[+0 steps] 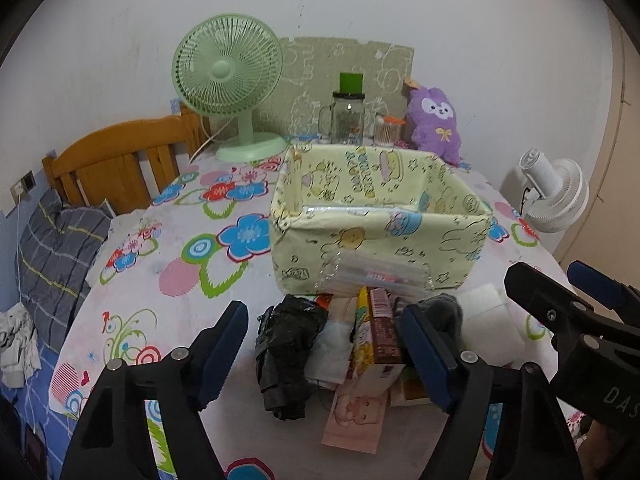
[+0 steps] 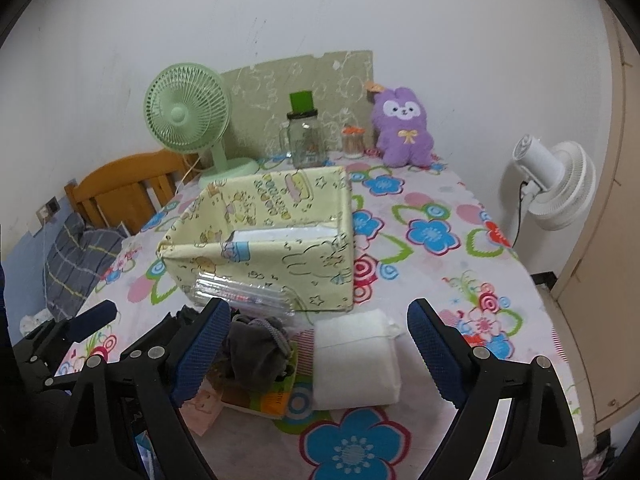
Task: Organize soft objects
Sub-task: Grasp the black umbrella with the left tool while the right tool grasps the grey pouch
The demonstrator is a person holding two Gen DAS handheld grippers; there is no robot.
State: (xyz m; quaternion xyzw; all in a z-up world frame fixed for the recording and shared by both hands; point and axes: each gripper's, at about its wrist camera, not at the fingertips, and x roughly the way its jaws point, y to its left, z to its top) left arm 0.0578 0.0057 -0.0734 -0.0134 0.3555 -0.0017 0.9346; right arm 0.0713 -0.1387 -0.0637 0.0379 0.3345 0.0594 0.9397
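Note:
A yellow fabric bin (image 1: 376, 220) (image 2: 272, 240) stands open on the flowered table, a clear plastic pack (image 1: 376, 274) leaning on its front. In front of it lies a pile: a crumpled black bag (image 1: 286, 354), small packets and boxes (image 1: 380, 340), a grey cloth pouch (image 2: 256, 352) (image 1: 442, 312) and a white folded pad (image 2: 354, 362) (image 1: 490, 322). My left gripper (image 1: 322, 352) is open over the black bag and the packets. My right gripper (image 2: 320, 352) is open around the white pad, with the grey pouch by its left finger.
A green desk fan (image 1: 228, 84), a glass jar with a green lid (image 1: 348, 118), a small cup of sticks (image 1: 388, 128) and a purple plush rabbit (image 1: 434, 120) stand at the table's back. A white fan (image 2: 556, 184) stands off the right edge, a wooden headboard (image 1: 116, 160) on the left.

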